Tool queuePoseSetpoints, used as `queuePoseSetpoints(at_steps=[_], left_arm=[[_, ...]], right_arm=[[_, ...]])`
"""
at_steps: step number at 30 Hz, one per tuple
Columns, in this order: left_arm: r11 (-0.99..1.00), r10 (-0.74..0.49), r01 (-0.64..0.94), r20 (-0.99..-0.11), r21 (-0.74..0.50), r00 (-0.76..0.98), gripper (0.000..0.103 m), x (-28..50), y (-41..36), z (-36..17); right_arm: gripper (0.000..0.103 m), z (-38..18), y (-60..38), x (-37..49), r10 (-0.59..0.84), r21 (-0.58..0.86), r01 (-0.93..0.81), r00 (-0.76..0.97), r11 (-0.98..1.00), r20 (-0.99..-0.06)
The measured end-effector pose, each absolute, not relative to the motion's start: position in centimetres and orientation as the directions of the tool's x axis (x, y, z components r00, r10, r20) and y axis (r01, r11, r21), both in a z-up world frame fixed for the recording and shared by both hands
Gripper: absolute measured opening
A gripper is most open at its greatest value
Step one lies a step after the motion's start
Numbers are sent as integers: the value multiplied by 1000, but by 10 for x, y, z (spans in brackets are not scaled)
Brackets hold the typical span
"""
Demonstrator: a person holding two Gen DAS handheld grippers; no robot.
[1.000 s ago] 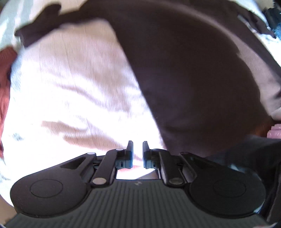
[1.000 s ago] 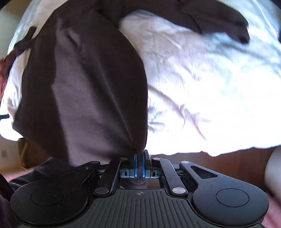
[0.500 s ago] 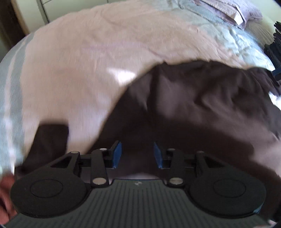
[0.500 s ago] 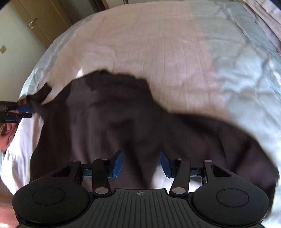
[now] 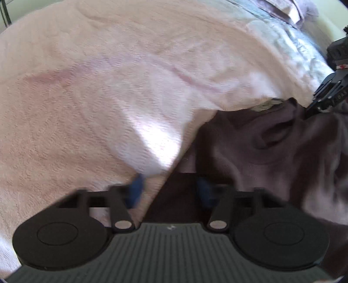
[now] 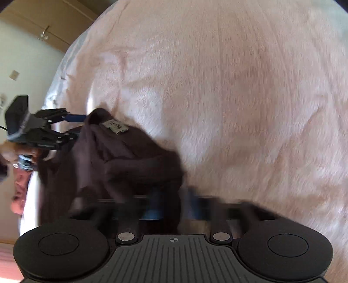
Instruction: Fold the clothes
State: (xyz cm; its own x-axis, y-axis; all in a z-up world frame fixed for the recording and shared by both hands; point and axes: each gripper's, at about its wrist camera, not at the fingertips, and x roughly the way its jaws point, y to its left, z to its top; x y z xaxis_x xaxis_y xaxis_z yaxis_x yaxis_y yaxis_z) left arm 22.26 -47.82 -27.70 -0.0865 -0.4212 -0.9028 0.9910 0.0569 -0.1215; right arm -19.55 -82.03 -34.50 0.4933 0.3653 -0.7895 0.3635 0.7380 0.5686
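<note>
A dark brown garment (image 5: 271, 152) lies bunched on a pink bedspread (image 5: 97, 98); in the right wrist view it (image 6: 121, 161) shows a grey neck label (image 6: 115, 127). My left gripper (image 5: 169, 191) is open, with a garment edge lying between its blue pads (image 5: 136, 189). It also shows in the right wrist view (image 6: 71, 128) at the garment's left corner. My right gripper (image 6: 171, 202) is open and motion-blurred, with a garment fold between its fingers. It appears in the left wrist view (image 5: 313, 108) at the garment's far right edge.
The pink bedspread (image 6: 239, 87) fills most of both views. A pale blue quilt and a lilac pillow (image 5: 289, 13) lie at the far right. A wooden door (image 6: 50, 26) and a pale wall stand beyond the bed's left edge.
The garment was held up a second ago, then dropped onto the bed. Both grippers opened and have come down low at the garment's near edges.
</note>
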Motion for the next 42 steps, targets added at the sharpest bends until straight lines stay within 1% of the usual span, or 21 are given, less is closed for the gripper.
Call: queuePoseSetpoints(at_steps=[3,6,8,12,14,15,16,19,20,21,22,23,24,27,29,31,33,35,37,40,42], left_arm=[[60,-492,995,-870,-75,-36,2,220,-468,-239],[113,-565,993,-824,-29,40,4,234,-461,-201],[149,-598,989,-797,-5,86,5,243,-459,-182],[266,-562,964,-810,14,167,5,257,-480,-212],[344,-515,939,-835,6,194,9,265,-490,-238],[379,-490,926,-849,-1,200,13,269,-493,-250],[410,-466,912,-862,-8,202,21,273,-495,-261],[472,-486,880,-850,-58,204,29,281,-483,-263],[480,-496,875,-841,-61,214,29,282,-475,-257],[486,-503,872,-833,-52,231,28,283,-465,-250],[492,-503,870,-827,-38,249,28,284,-455,-242],[501,-495,865,-826,-19,269,29,288,-443,-234],[517,-482,856,-827,-2,289,30,292,-429,-226],[578,-423,814,-832,57,359,34,303,-383,-201],[597,-366,793,-841,117,399,39,305,-352,-189],[606,-304,776,-849,178,432,41,306,-322,-180],[600,-238,763,-856,241,458,41,302,-293,-175],[604,-191,747,-859,278,475,42,297,-267,-172],[611,-166,738,-865,287,474,43,296,-245,-170],[619,-173,737,-868,271,465,45,301,-227,-173],[615,-196,750,-873,246,447,45,312,-229,-181]], right_arm=[[1,-305,-821,-198,305,497,319,496,807,-813],[1,-238,-840,-186,173,404,269,605,875,-777],[1,-232,-845,-173,122,352,265,618,898,-776],[1,-250,-846,-151,38,255,280,602,925,-797],[1,-259,-847,-139,-5,206,287,594,936,-804],[1,-263,-847,-133,-26,182,290,590,940,-807],[1,-268,-847,-128,-47,157,293,585,943,-809],[3,-281,-848,-111,-112,82,301,572,950,-813],[13,-281,-844,-111,-124,71,304,576,950,-808],[29,-276,-836,-119,-124,79,307,589,948,-798],[38,-271,-828,-127,-125,87,310,602,947,-788],[51,-266,-821,-135,-126,95,313,615,945,-778],[53,-261,-813,-143,-127,102,316,628,943,-767],[53,-248,-788,-165,-114,135,312,664,940,-739],[53,-247,-768,-175,-30,195,260,668,946,-744],[53,-263,-758,-184,47,251,243,624,937,-780],[53,-290,-757,-190,64,260,302,532,917,-844],[53,-304,-758,-196,8,208,399,447,893,-894],[53,-296,-749,-200,-60,163,441,451,883,-891],[53,-270,-715,-193,-123,94,400,484,912,-866],[53,-252,-685,-183,-95,112,348,525,931,-846]])
